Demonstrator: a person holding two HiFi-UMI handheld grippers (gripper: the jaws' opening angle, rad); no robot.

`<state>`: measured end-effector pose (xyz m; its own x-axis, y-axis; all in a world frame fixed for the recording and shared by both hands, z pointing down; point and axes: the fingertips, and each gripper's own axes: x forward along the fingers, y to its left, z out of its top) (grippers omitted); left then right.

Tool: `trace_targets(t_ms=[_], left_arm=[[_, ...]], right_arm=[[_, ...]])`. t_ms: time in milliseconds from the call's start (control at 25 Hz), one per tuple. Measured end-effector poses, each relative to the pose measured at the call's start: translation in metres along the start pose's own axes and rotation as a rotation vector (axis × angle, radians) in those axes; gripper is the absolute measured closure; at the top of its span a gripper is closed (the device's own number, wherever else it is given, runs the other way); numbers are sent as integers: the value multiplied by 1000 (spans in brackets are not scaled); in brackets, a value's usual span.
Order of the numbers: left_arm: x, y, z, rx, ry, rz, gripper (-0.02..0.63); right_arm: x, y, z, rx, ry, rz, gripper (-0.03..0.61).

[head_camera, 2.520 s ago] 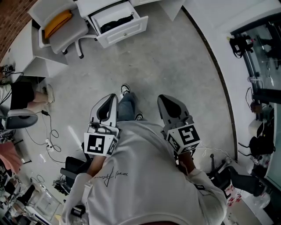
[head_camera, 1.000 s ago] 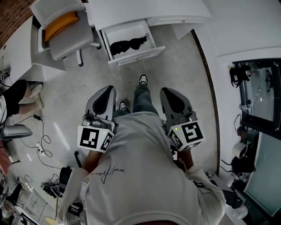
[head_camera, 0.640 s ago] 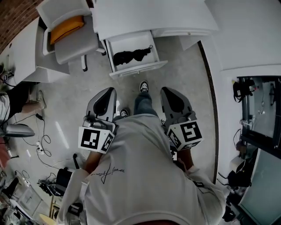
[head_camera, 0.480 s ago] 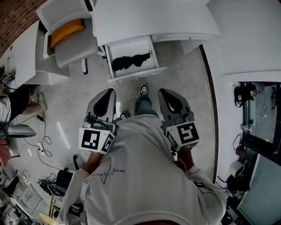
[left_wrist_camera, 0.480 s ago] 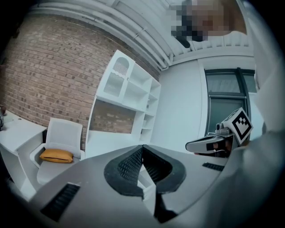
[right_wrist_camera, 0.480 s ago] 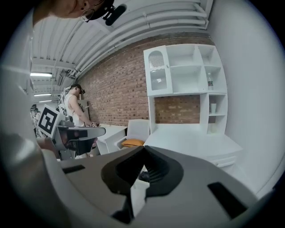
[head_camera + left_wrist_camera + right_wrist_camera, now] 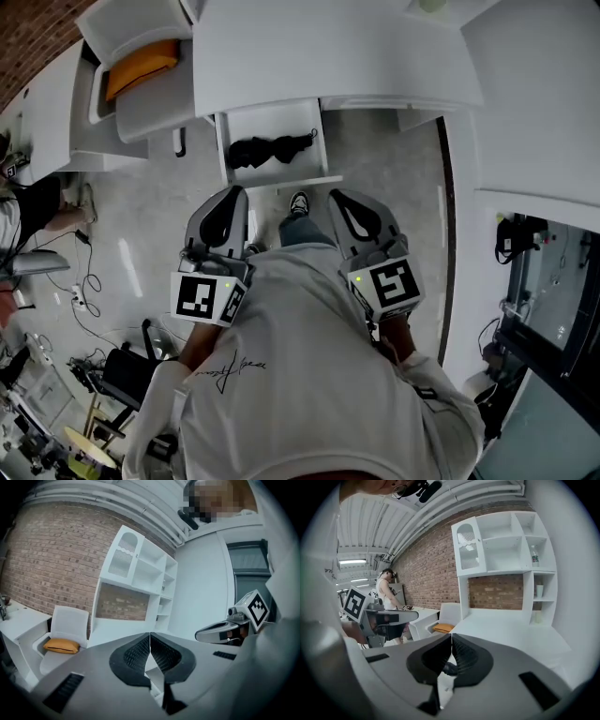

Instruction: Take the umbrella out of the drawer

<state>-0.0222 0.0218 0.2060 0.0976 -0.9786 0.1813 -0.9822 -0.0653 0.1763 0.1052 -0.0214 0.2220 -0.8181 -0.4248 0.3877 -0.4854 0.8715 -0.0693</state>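
Here the umbrella (image 7: 267,151), black and folded, lies in the open drawer (image 7: 281,179) under the white desk (image 7: 328,56), at 12 o'clock in the head view. Its long axis runs crosswise, about 9 to 3 o'clock, parallel to the drawer front, with the bulkier bunched end toward 9. The left gripper (image 7: 232,193) and right gripper (image 7: 335,196) are held side by side short of the drawer front, both with fingers clenched together on nothing. The umbrella sits at about 1 o'clock from the left fingers and 11 o'clock from the right. The left looks slightly nearer. Either hand would likely need to open, then reach ahead and down, closing across the long axis.
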Motion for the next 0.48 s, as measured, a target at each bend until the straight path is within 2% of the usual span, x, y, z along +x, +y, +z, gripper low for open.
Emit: trace_targets(t_ms=[280,480], left_arm=[[39,-2,-7,-17,23,115,597],[53,-1,-16,-9,59,159,597]], right_arm=[[26,-27,1,-20,37,187,552],[40,-35,-3,-33,71,268,552]])
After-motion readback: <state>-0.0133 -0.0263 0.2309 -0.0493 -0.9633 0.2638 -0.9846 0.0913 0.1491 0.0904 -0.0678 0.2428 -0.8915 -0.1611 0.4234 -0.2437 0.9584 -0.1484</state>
